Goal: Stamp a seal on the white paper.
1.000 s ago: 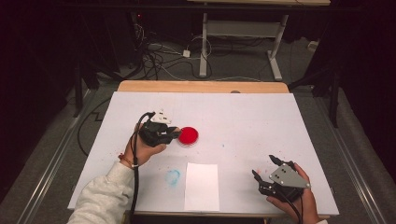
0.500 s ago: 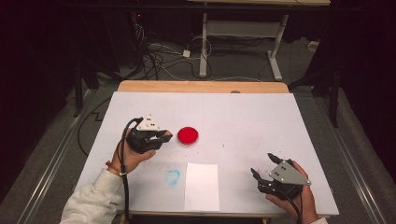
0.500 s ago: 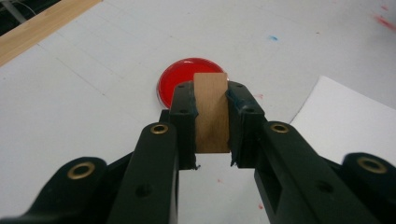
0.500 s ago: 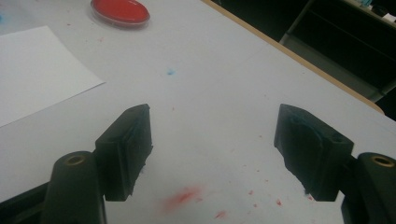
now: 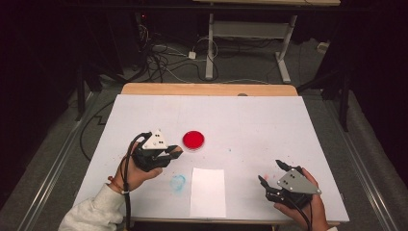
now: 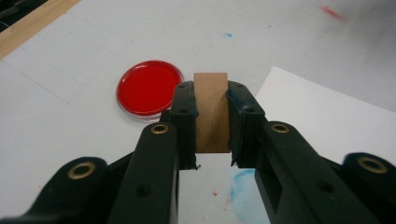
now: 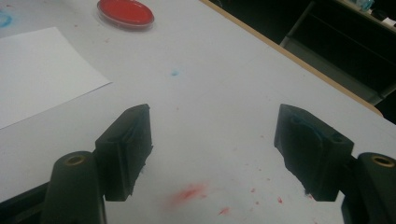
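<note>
On the worktop: we note a white-covered worktop flecked with red and blue paint, its bare wood edge at the far side.
Paper sheet: a white sheet lies flat near our edge, between the two hands, with a blue smudge just beside it on the left.
Red dish: a round dish of red paint sits beyond the sheet, apart from it.
Right tongs: spread wide, nothing between them, hovering low over the bare worktop at the near right.
Left tongs: pinching a small wooden block upright between the pads, held above the surface just beside the red dish.
Block position: off the worktop, between dish and sheet.
Risk: we judge the block could twist or slip, since the pads hold only its narrow sides; a tilted press would then smear rather than print cleanly.
Second risk: carried low, it could clip the dish rim and drag paint across.
</note>
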A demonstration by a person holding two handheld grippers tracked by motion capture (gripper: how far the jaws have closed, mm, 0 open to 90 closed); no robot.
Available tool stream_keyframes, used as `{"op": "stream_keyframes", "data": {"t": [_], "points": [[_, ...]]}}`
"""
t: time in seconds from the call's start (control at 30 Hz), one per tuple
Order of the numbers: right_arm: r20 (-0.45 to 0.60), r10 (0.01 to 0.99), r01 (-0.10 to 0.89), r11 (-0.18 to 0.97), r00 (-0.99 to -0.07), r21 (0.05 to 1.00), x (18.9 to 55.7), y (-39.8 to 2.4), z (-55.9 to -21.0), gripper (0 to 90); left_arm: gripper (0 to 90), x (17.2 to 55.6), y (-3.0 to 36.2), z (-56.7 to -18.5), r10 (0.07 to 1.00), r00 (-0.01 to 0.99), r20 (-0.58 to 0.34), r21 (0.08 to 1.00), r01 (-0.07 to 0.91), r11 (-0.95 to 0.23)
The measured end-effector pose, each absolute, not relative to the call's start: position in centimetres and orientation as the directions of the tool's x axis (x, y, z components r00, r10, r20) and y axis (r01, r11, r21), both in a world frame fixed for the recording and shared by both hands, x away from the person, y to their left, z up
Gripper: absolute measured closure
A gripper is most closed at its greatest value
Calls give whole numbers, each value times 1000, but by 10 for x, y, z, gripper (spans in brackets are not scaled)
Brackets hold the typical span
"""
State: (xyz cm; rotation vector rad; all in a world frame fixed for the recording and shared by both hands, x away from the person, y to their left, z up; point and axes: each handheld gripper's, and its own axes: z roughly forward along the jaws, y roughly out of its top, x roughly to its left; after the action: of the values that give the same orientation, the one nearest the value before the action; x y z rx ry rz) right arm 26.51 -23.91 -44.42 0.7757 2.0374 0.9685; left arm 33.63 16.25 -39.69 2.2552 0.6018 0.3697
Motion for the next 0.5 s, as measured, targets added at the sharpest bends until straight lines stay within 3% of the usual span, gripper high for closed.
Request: {"op": "stream_keyframes", "data": {"t": [0.5], "points": [[-360,747,197,541,-558,817,264,-236,-445,278,736,315,133,-416,455,888,62,696,288,-657]]}}
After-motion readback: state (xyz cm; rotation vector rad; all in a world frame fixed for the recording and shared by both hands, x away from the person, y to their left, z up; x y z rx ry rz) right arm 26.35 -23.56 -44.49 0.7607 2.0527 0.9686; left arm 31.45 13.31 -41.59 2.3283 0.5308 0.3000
